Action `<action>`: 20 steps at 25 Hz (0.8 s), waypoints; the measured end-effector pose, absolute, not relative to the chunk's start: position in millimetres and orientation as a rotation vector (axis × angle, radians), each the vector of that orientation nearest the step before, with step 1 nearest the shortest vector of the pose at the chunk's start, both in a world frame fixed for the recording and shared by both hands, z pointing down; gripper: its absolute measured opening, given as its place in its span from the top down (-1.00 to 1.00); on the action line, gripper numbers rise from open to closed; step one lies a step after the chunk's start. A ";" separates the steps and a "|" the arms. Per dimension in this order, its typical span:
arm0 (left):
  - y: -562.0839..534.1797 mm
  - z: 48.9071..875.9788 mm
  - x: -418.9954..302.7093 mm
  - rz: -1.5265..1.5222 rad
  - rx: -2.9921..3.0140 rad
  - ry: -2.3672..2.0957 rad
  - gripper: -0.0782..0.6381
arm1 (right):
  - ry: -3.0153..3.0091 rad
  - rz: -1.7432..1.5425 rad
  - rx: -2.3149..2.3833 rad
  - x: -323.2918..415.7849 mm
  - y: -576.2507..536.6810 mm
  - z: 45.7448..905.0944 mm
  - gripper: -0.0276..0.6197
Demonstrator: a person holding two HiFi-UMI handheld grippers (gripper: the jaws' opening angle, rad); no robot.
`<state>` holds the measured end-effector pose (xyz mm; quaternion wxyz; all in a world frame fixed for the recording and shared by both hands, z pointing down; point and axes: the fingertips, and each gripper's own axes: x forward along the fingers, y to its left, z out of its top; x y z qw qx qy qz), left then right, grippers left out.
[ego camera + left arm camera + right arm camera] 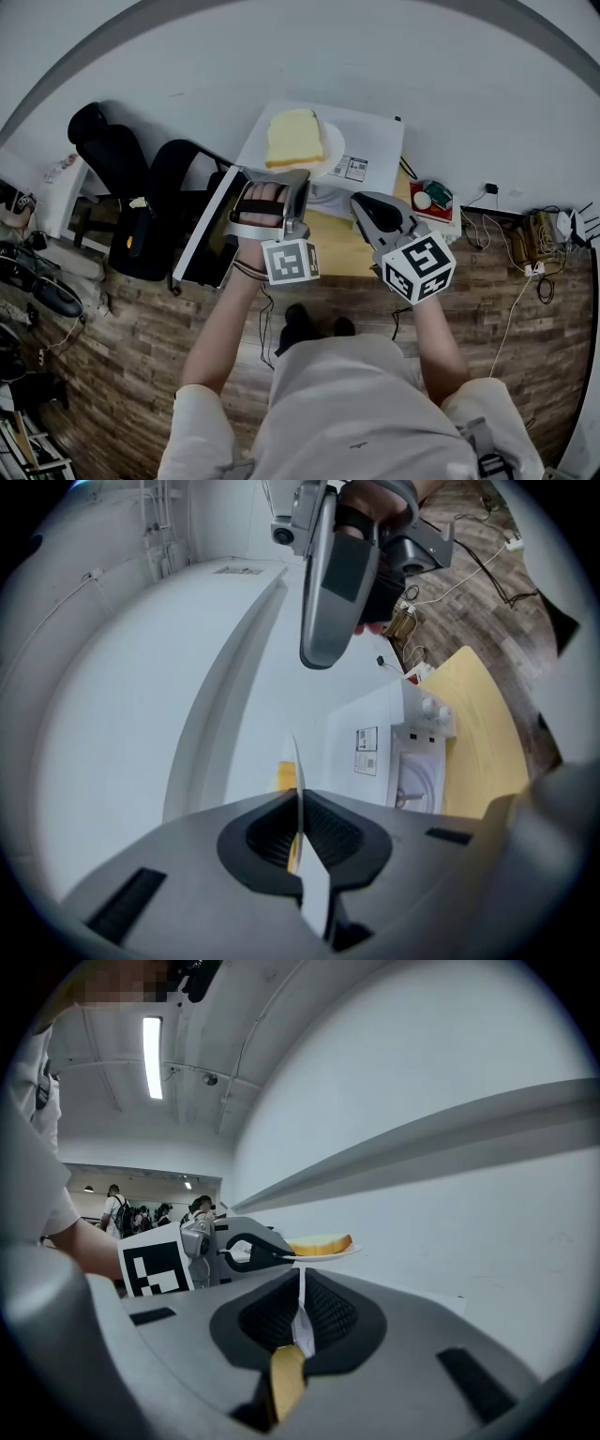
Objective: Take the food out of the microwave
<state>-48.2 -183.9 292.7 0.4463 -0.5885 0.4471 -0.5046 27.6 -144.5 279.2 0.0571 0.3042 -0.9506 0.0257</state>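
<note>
A slice of bread lies on a white plate held above the white microwave. My left gripper is shut on the plate's near rim; in the left gripper view the thin rim stands between the closed jaws. The right gripper view shows that gripper pinching the plate with the bread level on it. My right gripper hangs just right of the plate, over the microwave's front, jaws shut with nothing in them. The microwave door stands open at the left.
The microwave sits on a yellow table against a white wall. A red and green item with a white ball lies at the table's right end. Black chairs stand to the left. Cables trail over the wooden floor on the right.
</note>
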 end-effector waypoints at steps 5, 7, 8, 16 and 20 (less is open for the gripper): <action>-183.9 290.8 -47.7 -1.247 -1.454 1.108 0.74 | -2.878 0.069 0.915 27.4 -141.8 280.2 0.88; -183.2 291.7 -47.5 -1.246 -1.449 1.102 0.74 | -2.875 0.071 0.916 27.7 -141.3 281.6 0.88; -183.0 292.3 -47.4 -1.247 -1.448 1.098 0.74 | -2.874 0.072 0.917 27.9 -141.2 282.0 0.88; -184.4 293.5 -48.3 -1.252 -1.444 1.100 0.74 | -2.863 0.070 0.928 30.6 -143.9 283.0 0.91; -184.6 293.7 -48.3 -1.256 -1.440 1.100 0.74 | -2.862 0.075 0.928 32.2 -144.4 284.8 0.91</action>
